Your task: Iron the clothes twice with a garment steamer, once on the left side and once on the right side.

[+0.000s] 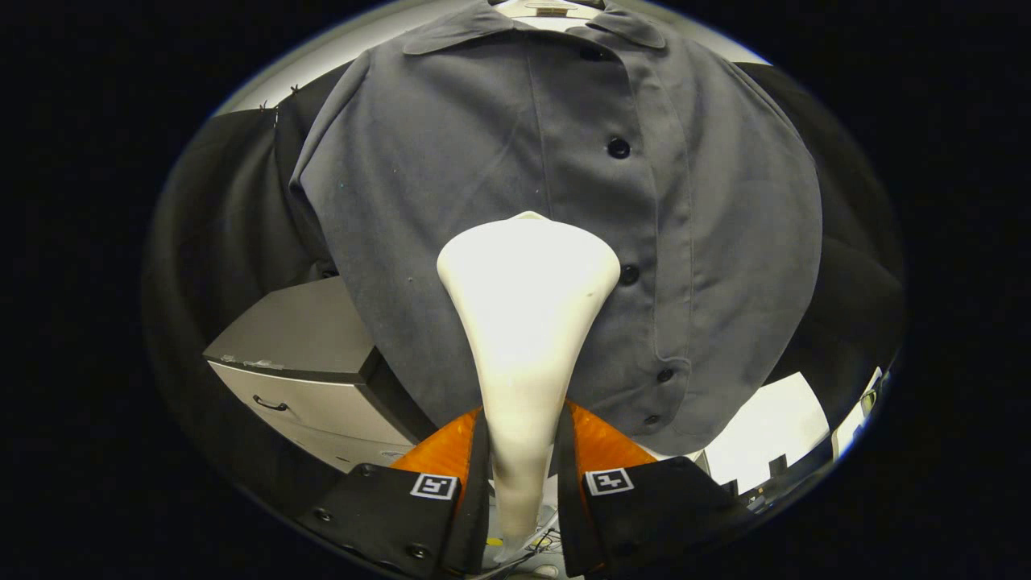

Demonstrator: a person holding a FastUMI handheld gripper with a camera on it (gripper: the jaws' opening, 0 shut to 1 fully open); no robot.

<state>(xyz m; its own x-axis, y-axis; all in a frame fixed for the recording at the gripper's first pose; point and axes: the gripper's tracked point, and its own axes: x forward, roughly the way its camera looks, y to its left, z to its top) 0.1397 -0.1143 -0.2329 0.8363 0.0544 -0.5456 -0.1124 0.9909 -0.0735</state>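
- Grey cloth of a short-sleeved shirt [483, 161] hangs far ahead of the gripper [523, 451]; its collar sits at the top on a hanger [552, 8], of which little can be seen
- dark buttons [618, 148] run down the placket right of the shirt's middle; the hem hangs loose at the lower right
- a white garment steamer [527, 322] stands upright between the fingers [439, 475]; its narrow handle is clamped by both fingers, its wide head rising beyond them
- the steamer head is in front of the shirt's middle, just left of the button line; whether it touches the cloth I cannot tell
- a pale cabinet [306, 379] with a dark drawer handle stands to the left, partly behind the shirt's lower left edge
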